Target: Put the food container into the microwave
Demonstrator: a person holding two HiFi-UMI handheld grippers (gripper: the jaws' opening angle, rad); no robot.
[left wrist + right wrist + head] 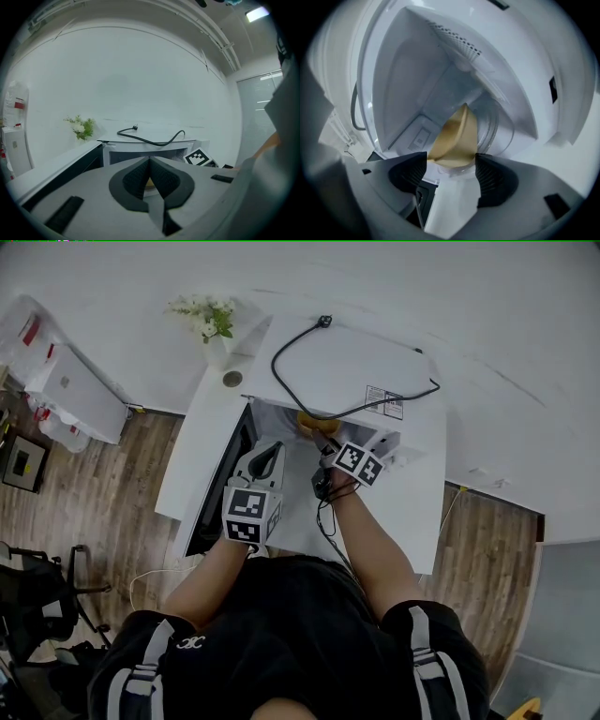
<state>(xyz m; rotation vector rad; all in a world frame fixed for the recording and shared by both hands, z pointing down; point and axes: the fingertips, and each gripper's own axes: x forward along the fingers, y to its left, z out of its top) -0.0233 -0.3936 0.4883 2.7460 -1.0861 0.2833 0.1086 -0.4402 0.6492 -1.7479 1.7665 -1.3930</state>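
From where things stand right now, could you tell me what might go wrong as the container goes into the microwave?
1. The right gripper grips the food container only at its jaw tips. It could slip and drop onto the glass turntable.
2. The shut left gripper is close to the open door. A nudge might swing the door toward the right arm.

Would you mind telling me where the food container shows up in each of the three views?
Head view: food container upper centre, at the microwave's mouth.
Left gripper view: only a tan sliver low centre, behind the shut left tongs; likely it.
Right gripper view: centre, between the right tongs' tips, inside the microwave.
Shared landmark: the microwave.
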